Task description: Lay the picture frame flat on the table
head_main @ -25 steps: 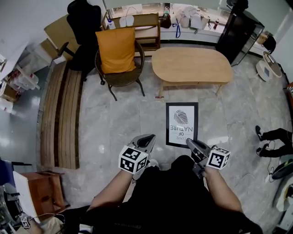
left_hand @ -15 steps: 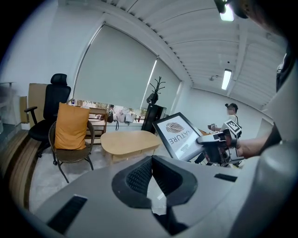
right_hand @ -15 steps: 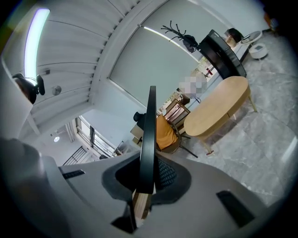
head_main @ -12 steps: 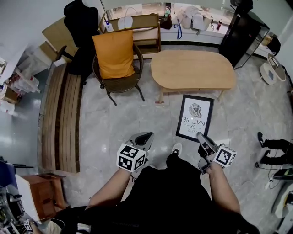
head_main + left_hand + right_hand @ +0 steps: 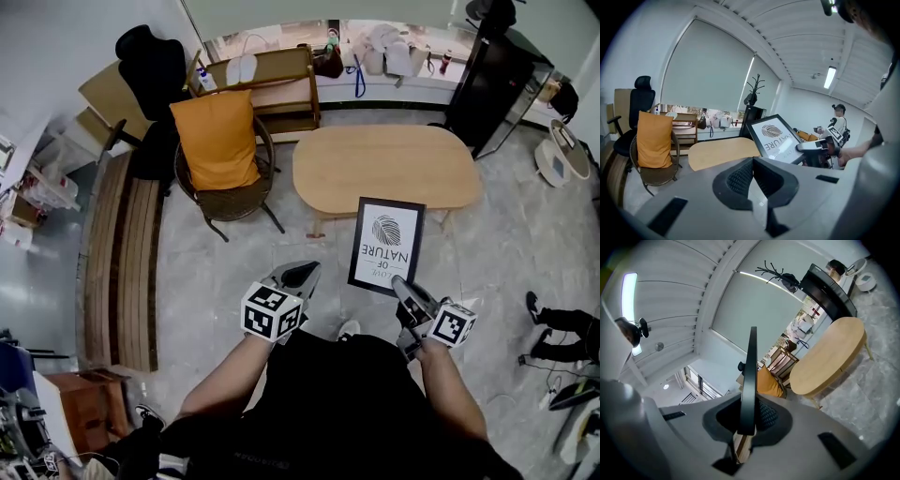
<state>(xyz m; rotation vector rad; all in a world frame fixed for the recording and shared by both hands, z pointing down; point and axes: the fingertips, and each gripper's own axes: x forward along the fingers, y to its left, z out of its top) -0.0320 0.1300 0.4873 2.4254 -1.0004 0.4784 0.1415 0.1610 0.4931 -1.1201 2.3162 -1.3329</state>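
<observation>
My R tool [image 5: 401,284], clamped on picture frame [image 5: 385,246] bottom edge, has carried it fwd from over floor [image 5: 234,258] to table [image 5: 375,164] near edge; not yet flat. L tool [image 5: 302,272] closed, empty.

On the picture frame [image 5: 386,246], right of centre in the head view, the lettering reads "OF NATURE", upside down to the camera. A smaller adjoining word is illegible.

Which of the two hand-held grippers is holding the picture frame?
The right hand-held gripper, its jaws clamped on the edge of the picture frame; the left hand-held gripper is shut with nothing between its jaws.
</observation>
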